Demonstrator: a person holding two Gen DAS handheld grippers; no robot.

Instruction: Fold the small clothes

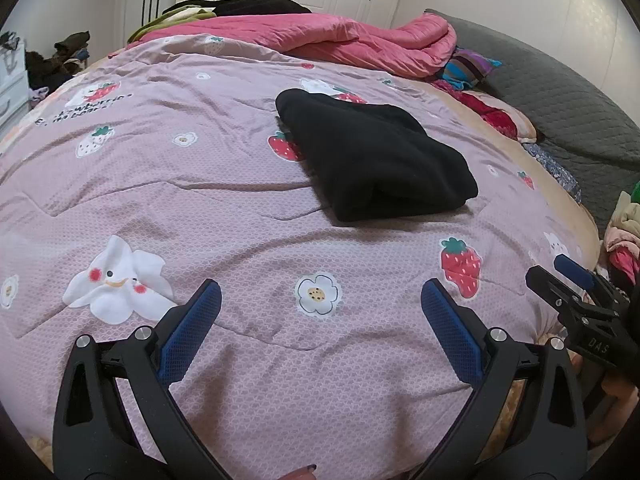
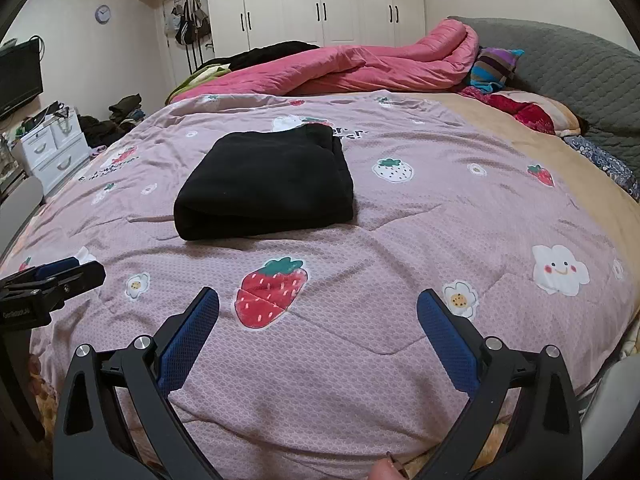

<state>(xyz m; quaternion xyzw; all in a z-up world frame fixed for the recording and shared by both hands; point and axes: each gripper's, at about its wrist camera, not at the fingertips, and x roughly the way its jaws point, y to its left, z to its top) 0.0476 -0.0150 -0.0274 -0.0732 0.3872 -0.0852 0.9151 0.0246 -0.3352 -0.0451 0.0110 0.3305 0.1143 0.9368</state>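
Note:
A black garment (image 1: 372,156) lies folded into a thick rectangle on the pink strawberry-print quilt (image 1: 160,200). The right wrist view shows the same black garment (image 2: 266,182) left of centre on that quilt (image 2: 400,216). My left gripper (image 1: 320,292) hovers open over the quilt's near part, well short of the garment, with nothing between its blue pads. My right gripper (image 2: 318,300) is likewise open and holds nothing, near the bed's front edge. Each gripper shows at the edge of the other's view: the right gripper (image 1: 560,276) and the left gripper (image 2: 68,270).
A crumpled pink duvet (image 2: 360,68) and dark clothes lie at the bed's far side. Pillows (image 2: 520,108) and a grey headboard (image 2: 568,68) stand on the right. White drawers (image 2: 52,148) and a clothes heap are on the left, wardrobes behind.

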